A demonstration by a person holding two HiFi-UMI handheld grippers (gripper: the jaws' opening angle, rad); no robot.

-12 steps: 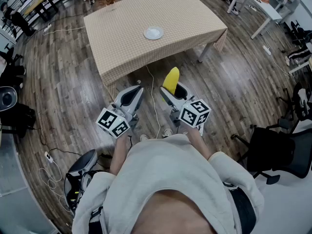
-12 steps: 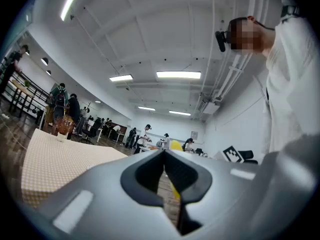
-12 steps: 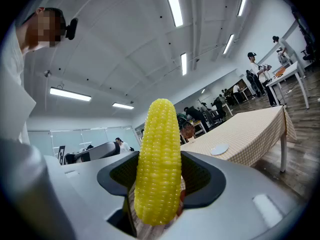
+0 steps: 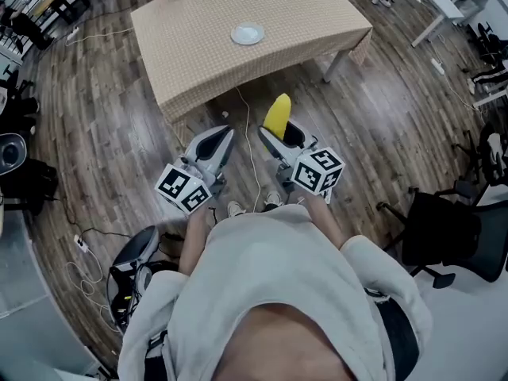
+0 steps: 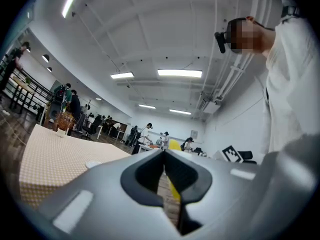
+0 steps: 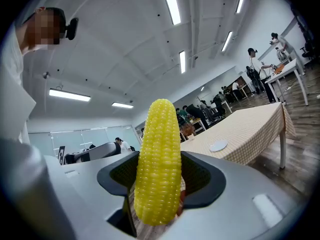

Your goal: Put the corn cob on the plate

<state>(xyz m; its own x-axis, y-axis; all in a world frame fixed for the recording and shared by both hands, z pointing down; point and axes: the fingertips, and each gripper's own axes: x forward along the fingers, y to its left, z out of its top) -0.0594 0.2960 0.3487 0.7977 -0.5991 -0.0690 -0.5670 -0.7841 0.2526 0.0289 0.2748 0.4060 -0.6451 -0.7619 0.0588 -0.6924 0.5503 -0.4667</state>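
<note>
A yellow corn cob (image 6: 159, 161) stands upright between the jaws of my right gripper (image 6: 159, 196), which is shut on it; in the head view the corn cob (image 4: 277, 115) sticks out ahead of the right gripper (image 4: 279, 137). My left gripper (image 4: 211, 145) is beside it to the left, its jaws together with nothing between them, as the left gripper (image 5: 164, 184) view also shows. The small white plate (image 4: 248, 34) lies on the checked tablecloth of the table (image 4: 198, 46) ahead, well beyond both grippers. The plate (image 6: 218, 146) is visible too in the right gripper view.
I stand on a wood floor in front of the table. A cable (image 4: 250, 153) runs along the floor between the grippers. A black office chair (image 4: 444, 236) is at the right and dark equipment (image 4: 20, 173) at the left. People and desks fill the far background.
The table and plate have shifted slightly up and away in the head view. Both grippers hold their places, the corn still in the right one.
</note>
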